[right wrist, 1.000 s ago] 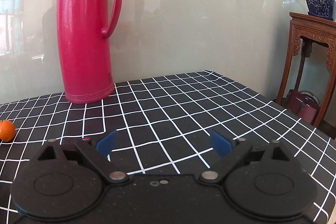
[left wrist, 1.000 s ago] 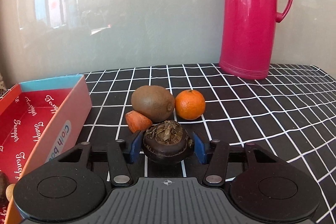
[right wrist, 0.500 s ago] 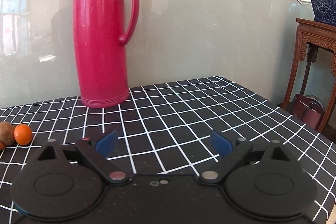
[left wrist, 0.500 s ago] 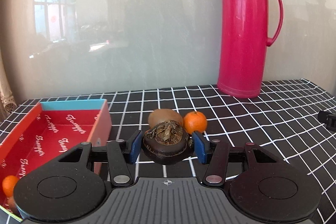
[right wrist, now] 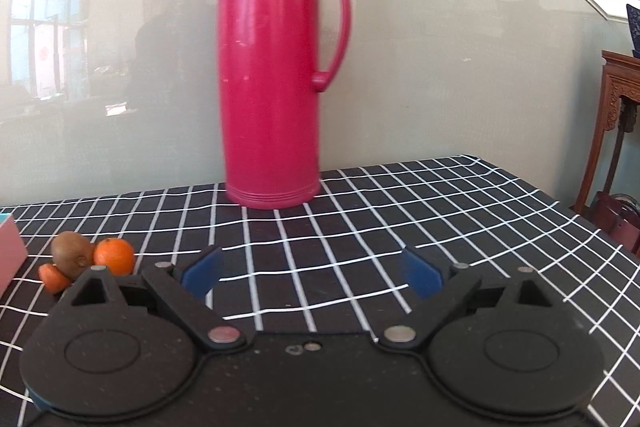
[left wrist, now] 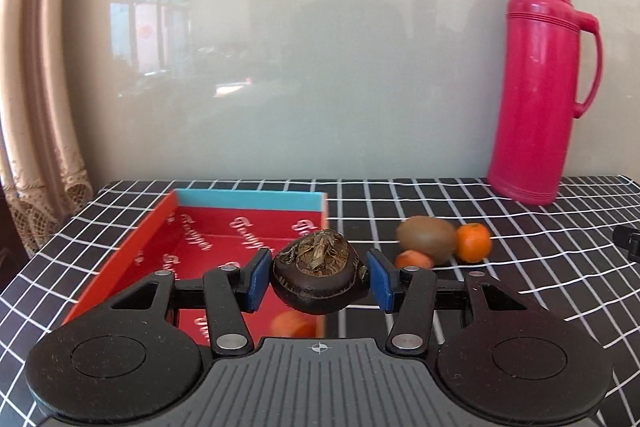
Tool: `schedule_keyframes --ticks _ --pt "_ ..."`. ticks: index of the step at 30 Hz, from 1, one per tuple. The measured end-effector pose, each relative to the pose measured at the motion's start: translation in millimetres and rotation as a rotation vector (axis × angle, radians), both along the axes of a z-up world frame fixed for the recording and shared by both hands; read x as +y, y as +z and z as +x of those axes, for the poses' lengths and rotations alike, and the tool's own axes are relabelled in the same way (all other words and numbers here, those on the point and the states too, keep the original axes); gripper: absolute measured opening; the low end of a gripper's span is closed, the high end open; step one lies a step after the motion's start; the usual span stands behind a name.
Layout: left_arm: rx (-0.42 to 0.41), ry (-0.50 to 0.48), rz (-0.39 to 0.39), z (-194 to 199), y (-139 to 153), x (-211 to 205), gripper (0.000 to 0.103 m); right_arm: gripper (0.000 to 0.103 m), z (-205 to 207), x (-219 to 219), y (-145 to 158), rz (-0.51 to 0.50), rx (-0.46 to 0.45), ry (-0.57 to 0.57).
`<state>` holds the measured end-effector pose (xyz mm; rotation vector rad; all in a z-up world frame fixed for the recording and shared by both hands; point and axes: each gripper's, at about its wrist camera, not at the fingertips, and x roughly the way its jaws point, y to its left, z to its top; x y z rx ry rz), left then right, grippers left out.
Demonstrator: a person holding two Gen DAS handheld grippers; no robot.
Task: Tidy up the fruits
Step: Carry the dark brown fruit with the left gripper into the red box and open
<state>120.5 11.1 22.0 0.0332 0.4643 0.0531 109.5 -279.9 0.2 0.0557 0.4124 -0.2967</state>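
My left gripper [left wrist: 319, 277] is shut on a dark brown water chestnut [left wrist: 320, 281] and holds it above the right edge of the red box [left wrist: 152, 227]. An orange fruit [left wrist: 294, 323] lies in the box below it. On the tablecloth to the right lie a kiwi [left wrist: 426, 238], a mandarin [left wrist: 473, 242] and an orange carrot piece [left wrist: 413, 259]. My right gripper [right wrist: 310, 273] is open and empty above the cloth. The kiwi [right wrist: 70, 253], mandarin [right wrist: 114, 255] and carrot piece [right wrist: 54, 277] sit to its left.
A tall pink thermos [left wrist: 538, 79] stands at the back of the table by the wall; it also shows in the right wrist view [right wrist: 276, 75]. A curtain [left wrist: 28, 87] hangs at the left. A wooden stand [right wrist: 616, 131] is beyond the table's right edge.
My left gripper has lifted the water chestnut away from the other fruits and moved left over the red box. My right gripper has swung left, bringing the thermos and fruits into view.
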Motion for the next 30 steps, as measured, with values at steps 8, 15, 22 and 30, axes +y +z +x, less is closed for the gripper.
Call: schedule_keyframes --ticks 8,15,22,30 --pt "0.024 0.108 -0.009 8 -8 53 0.051 0.095 5 33 -1 -0.012 0.008 0.055" --pt "0.052 0.168 -0.03 12 -18 76 0.052 0.095 6 41 -2 -0.019 0.011 0.069" --pt "0.038 0.166 0.007 7 -20 73 0.052 0.095 9 48 0 -0.002 0.002 0.08" --pt "-0.004 0.179 0.021 0 -16 82 0.083 0.095 9 62 0 -0.012 0.002 0.113"
